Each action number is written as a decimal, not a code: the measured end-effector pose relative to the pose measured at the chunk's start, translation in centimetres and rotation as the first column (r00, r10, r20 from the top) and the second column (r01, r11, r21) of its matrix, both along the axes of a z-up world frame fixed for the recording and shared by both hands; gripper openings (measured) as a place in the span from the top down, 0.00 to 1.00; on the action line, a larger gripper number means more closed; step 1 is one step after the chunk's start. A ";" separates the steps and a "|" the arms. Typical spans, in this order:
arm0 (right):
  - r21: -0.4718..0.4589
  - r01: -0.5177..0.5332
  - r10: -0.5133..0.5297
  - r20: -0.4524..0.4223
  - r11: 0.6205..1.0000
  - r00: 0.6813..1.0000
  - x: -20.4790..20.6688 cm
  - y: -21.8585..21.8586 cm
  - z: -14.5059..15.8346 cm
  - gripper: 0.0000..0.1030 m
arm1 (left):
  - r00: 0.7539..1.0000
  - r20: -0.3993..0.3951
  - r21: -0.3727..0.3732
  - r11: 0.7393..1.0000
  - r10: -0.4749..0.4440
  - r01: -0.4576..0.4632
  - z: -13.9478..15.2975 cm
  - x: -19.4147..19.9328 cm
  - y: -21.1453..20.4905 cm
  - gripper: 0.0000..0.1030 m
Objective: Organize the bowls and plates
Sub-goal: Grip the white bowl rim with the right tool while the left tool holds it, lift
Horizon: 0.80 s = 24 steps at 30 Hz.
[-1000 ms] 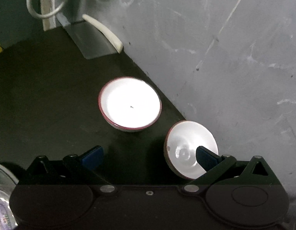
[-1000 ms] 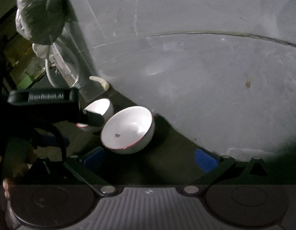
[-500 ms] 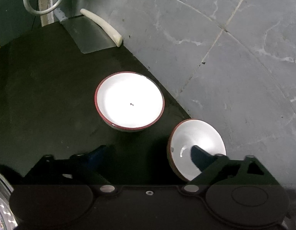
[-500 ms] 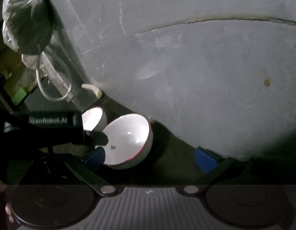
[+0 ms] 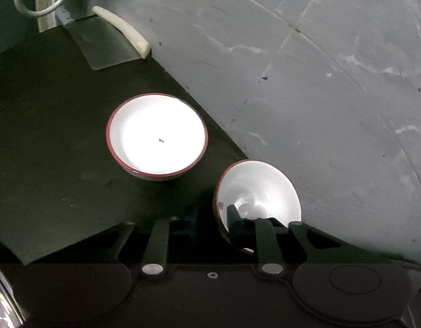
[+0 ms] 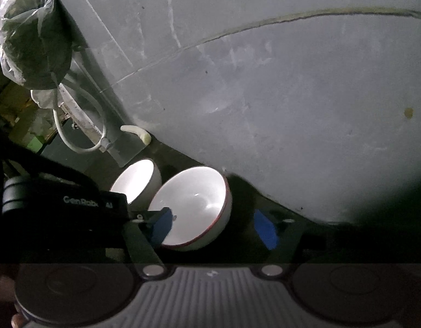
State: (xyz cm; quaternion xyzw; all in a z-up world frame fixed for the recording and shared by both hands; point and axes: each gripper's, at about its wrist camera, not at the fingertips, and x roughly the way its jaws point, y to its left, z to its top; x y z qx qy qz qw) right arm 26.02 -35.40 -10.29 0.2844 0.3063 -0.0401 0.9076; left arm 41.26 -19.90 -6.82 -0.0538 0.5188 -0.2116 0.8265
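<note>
Two white bowls with red rims are on the dark counter [image 5: 46,150] by the grey wall. The larger bowl [image 5: 157,136] sits upright. The second bowl [image 5: 262,188] is tipped on its side with its mouth facing left. My left gripper [image 5: 210,217] is shut on that bowl's rim, one finger inside and one outside. In the right wrist view the tipped bowl [image 6: 194,205] shows between the blue pads of my right gripper [image 6: 213,228]. That gripper is open with nothing held, and the upright bowl [image 6: 136,180] lies behind.
A cleaver [image 5: 106,43] with a white handle leans against the wall at the counter's far end, by a loop of white hose [image 5: 38,8]. A plastic-wrapped bundle [image 6: 33,35] hangs at upper left. A shiny metal rim [image 5: 3,300] shows at lower left.
My left gripper's fingers have closed from wide apart onto the tipped bowl's rim. My right gripper has come nearer the bowl and its pads stand closer together.
</note>
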 end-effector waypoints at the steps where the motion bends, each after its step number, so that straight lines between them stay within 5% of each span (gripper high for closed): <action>1: 0.001 0.001 -0.001 -0.001 1.000 1.000 0.0 0.0 0.0 0.43 | 1.000 -0.001 -0.006 1.000 -0.005 0.005 -0.1 0.0 -0.1 0.83; 8: 0.036 0.004 -0.004 -0.011 0.999 1.000 0.2 -0.6 -0.4 0.72 | 1.000 0.005 -0.027 1.000 -0.009 0.009 -0.3 -0.1 -0.1 0.89; 24: -0.026 -0.110 0.111 0.038 0.994 0.993 -1.6 1.5 3.2 0.76 | 0.995 0.090 -0.058 0.998 0.032 -0.027 3.3 -4.6 3.0 0.90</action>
